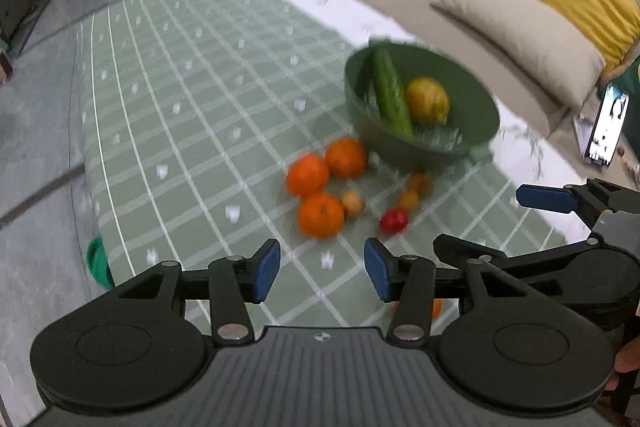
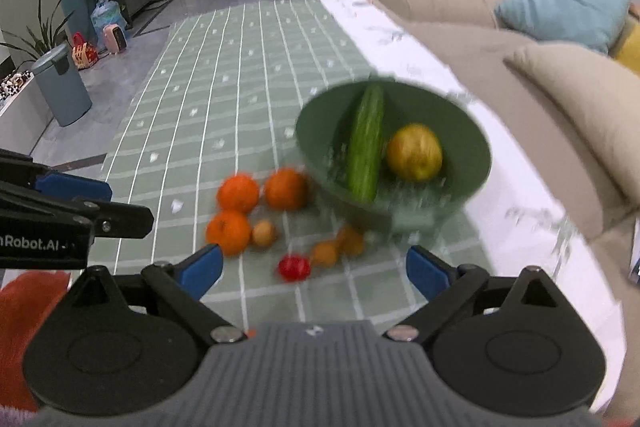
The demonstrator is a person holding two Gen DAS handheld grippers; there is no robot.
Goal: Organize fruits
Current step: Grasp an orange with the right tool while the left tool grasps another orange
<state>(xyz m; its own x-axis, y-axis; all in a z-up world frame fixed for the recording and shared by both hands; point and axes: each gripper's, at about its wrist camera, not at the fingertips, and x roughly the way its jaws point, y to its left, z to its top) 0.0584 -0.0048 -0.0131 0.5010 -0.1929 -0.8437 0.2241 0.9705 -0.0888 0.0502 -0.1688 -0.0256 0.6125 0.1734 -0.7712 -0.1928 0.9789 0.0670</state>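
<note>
A: Where did the fruit sit?

B: Take the green bowl [image 2: 472, 163] as the mark. It stood on the bench [image 2: 224, 131], on the checked green cloth near that cloth's sofa-side edge. Inside it a cucumber [image 2: 365, 147] leaned lengthwise, with a yellow-green apple [image 2: 415, 151] just beside it, on the sofa side.

A: And outside the bowl?

B: Three oranges [image 2: 239, 193] were clustered just beside the bowl, on its side away from the sofa. A small tan fruit [image 2: 263, 233] lay against that cluster. Nearer the cameras than the bowl, two small orange fruits [image 2: 325, 253] lay close together, and a small red fruit [image 2: 294, 267] lay just beside them. All were blurred; I could not tell their kinds.

A: The tongs?

B: The left tongs [image 1: 321, 270] hovered over the cloth, camera-side of the bowl, blue pads apart, nothing between them. The right tongs [image 2: 314, 271] stood spread wider, likewise empty, with the red fruit showing between the pads. Each showed in the other's view.
</note>
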